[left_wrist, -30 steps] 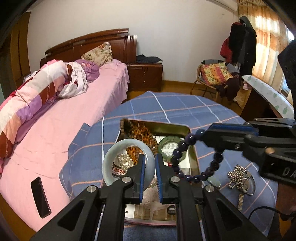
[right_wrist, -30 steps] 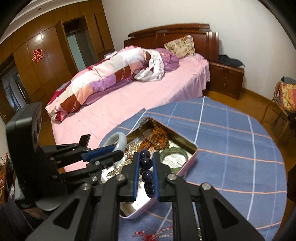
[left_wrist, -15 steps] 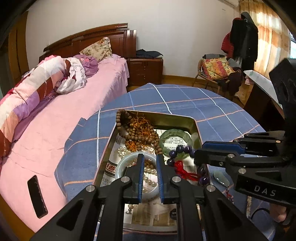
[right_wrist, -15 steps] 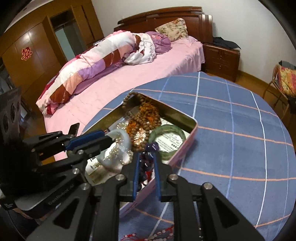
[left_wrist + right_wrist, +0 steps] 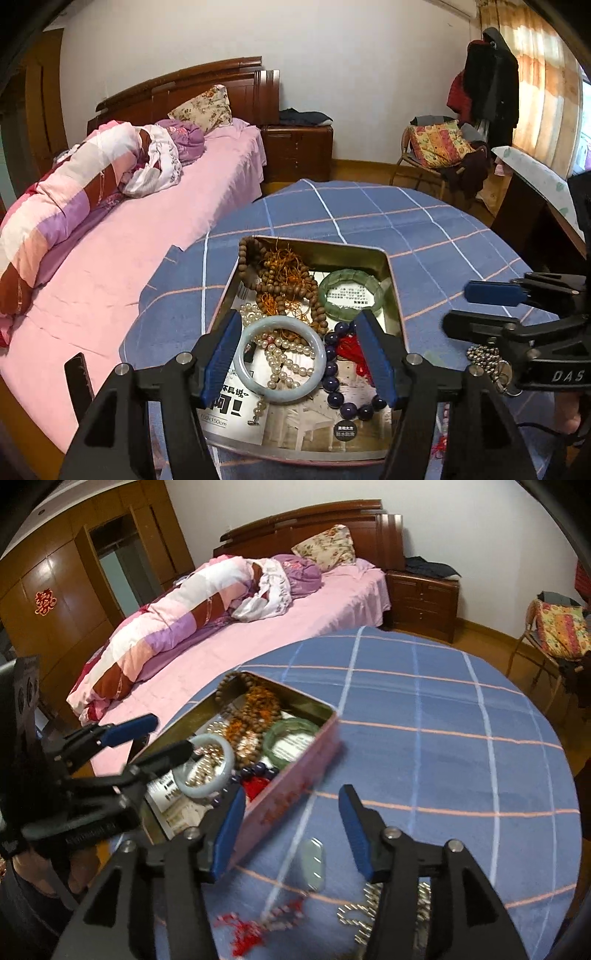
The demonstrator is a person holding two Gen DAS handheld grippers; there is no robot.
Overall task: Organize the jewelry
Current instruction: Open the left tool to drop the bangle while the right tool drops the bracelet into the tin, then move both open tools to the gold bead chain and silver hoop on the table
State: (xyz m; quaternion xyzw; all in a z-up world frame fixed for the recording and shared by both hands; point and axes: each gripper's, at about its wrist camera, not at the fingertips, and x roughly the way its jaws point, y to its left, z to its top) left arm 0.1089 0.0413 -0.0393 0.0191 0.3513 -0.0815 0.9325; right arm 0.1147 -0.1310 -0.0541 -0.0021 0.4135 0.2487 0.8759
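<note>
A metal tin (image 5: 325, 248) (image 5: 295, 790) sits on the blue checked tablecloth. In it lie a pale jade bangle (image 5: 279, 360) (image 5: 205, 764), a dark purple bead bracelet (image 5: 334, 384) (image 5: 255, 770), a green bracelet (image 5: 351, 293) (image 5: 291, 738), brown wooden beads (image 5: 284, 280), and pearls (image 5: 280, 354). My left gripper (image 5: 295, 354) is open and empty over the bangle. My right gripper (image 5: 291, 830) (image 5: 476, 306) is open and empty beside the tin's right wall. A pale pendant (image 5: 312, 864), a red-tasselled string (image 5: 258, 923) and a silver ball chain (image 5: 365, 915) (image 5: 484, 354) lie on the cloth.
A pink bed (image 5: 110, 251) runs along the table's left side, with a black phone (image 5: 79, 384) on it. A chair with clothes (image 5: 439, 155) and a nightstand (image 5: 299, 151) stand behind the table. A wardrobe (image 5: 66, 590) is at far left.
Both grippers opened. The left let the jade bangle down into the tin; the right let the purple bead bracelet into the tin and moved right, off the tin.
</note>
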